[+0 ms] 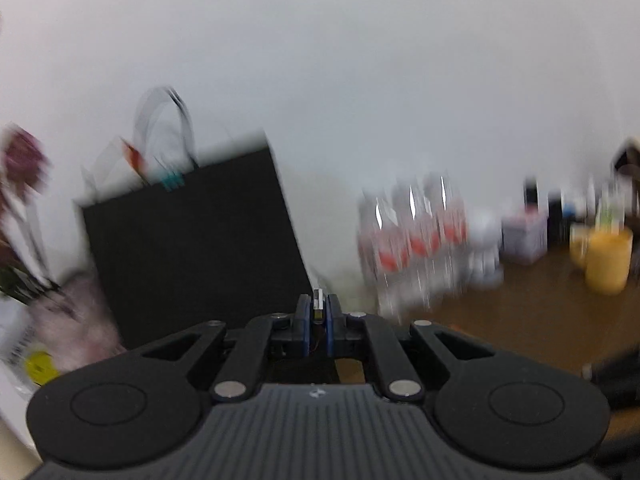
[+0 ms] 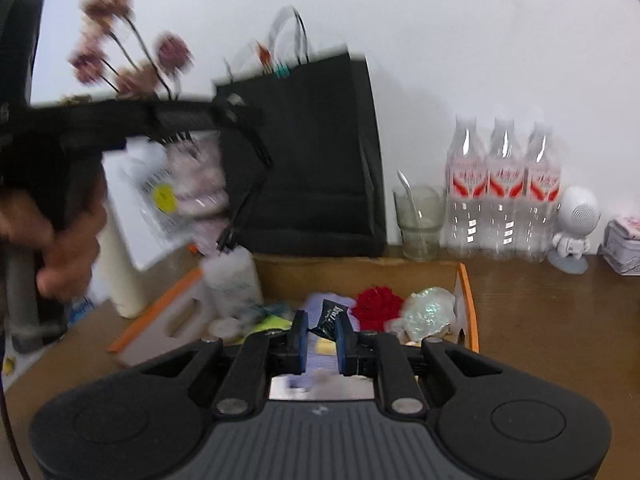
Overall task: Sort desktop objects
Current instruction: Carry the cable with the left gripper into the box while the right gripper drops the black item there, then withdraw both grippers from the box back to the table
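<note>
The left gripper [image 1: 319, 307] is raised above the table [image 1: 500, 312], its fingers [image 1: 304, 312] clamped on a small white and black object [image 1: 318, 304]. The right gripper [image 2: 321, 334] hangs over the orange-rimmed box [image 2: 466, 292], fingers [image 2: 299, 340] parted, a black packet [image 2: 330, 320] lying beyond them.

A black paper bag with handles [image 2: 312, 152] stands at the back centre of the brown wooden desk [image 2: 540, 320], against the wall. To its right sits a clear drinking glass holding a spoon [image 2: 418, 224], then three clear plastic bottles [image 2: 504, 192] in a row, then a small white robot figurine [image 2: 574, 228] near the right edge. In front of the bag lies an orange-rimmed tray [image 2: 466, 300], holding a red fabric flower [image 2: 378, 306] with a crumpled iridescent wrapper [image 2: 428, 312] on its right. Dried pink flowers [image 2: 120, 52] rise at the upper left.
</note>
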The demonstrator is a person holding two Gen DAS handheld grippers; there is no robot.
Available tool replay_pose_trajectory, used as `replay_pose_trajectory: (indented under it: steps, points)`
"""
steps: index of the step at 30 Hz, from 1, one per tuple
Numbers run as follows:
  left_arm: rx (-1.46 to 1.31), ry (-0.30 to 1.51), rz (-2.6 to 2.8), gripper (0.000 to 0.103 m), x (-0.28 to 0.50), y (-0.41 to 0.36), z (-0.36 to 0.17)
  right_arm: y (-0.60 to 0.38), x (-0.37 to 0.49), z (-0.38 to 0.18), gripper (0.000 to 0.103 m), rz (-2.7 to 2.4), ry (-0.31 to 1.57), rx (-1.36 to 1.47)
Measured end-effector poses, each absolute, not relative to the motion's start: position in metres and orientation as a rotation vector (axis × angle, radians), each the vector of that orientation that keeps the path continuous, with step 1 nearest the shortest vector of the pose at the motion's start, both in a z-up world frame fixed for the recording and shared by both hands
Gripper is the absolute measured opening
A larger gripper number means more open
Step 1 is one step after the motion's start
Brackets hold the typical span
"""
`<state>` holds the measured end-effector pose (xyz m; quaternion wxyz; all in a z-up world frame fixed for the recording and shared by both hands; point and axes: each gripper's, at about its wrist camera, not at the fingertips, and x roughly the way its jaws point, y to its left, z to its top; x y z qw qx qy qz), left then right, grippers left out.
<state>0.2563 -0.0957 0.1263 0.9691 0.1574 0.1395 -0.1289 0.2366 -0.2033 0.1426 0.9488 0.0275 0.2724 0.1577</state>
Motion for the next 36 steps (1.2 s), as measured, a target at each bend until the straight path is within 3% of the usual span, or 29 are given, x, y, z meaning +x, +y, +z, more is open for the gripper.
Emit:
replay_pose_trajectory:
  steps: [7, 8, 10, 12, 13, 14, 15, 24, 30, 36]
  points:
    - [0.104, 0.531, -0.3, 0.012, 0.317, -0.083, 0.069, -0.198, 0.31, 0.111, 0.013, 0.298, 0.726, 0.072]
    - [0.047, 0.558, -0.314, 0.017, 0.322, -0.075, 0.067, -0.197, 0.317, 0.106, 0.013, 0.299, 0.753, 0.073]
    - [-0.051, 0.605, -0.349, 0.058, 0.326, -0.058, 0.069, -0.196, 0.329, 0.098, 0.015, 0.308, 0.814, 0.09]
    - [-0.118, 0.641, -0.393, 0.075, 0.33, -0.042, 0.076, -0.199, 0.333, 0.095, 0.018, 0.287, 0.832, 0.112]
    - [-0.142, 0.663, -0.408, 0.078, 0.331, -0.035, 0.08, -0.201, 0.333, 0.095, 0.022, 0.28, 0.83, 0.122]
    - [-0.155, 0.675, -0.407, 0.078, 0.329, -0.029, 0.086, -0.205, 0.334, 0.097, 0.033, 0.274, 0.832, 0.139]
    - [-0.163, 0.679, -0.391, 0.078, 0.325, -0.021, 0.091, -0.209, 0.334, 0.1, 0.036, 0.27, 0.832, 0.162]
    - [-0.146, 0.759, -0.211, 0.095, 0.29, 0.008, 0.118, -0.218, 0.314, 0.146, 0.047, 0.263, 0.822, 0.223]
    - [-0.181, 0.814, -0.17, 0.103, 0.245, 0.018, 0.134, -0.211, 0.284, 0.173, 0.07, 0.257, 0.837, 0.172]
    - [-0.095, 0.723, -0.098, 0.103, 0.194, 0.013, 0.152, -0.209, 0.246, 0.193, 0.082, 0.215, 0.802, 0.121]
